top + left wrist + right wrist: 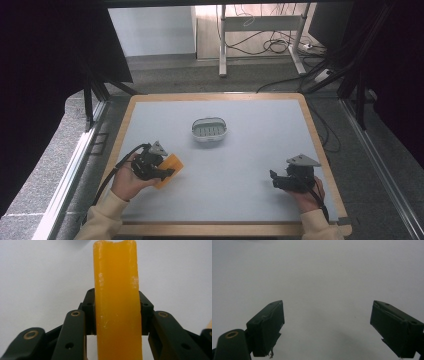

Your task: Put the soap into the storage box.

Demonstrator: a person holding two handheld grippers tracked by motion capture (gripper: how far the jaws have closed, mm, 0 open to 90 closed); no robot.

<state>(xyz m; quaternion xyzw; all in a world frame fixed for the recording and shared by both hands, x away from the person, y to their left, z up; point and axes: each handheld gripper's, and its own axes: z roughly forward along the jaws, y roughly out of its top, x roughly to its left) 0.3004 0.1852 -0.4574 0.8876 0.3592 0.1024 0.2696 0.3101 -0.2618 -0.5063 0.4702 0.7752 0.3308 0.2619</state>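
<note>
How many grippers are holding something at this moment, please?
1. The left gripper is shut on the orange bar of soap at the table's near left. The right gripper, at the near right, stands open with nothing between its jaws.

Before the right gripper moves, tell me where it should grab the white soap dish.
Probably the near rim of the soap dish, from above: it sits upright, mouth up, on the table, and its thin wall should fit the open right gripper. The left gripper is shut on the orange bar.

Wide-apart hand-held gripper [327,327] above table [324,272]
</note>
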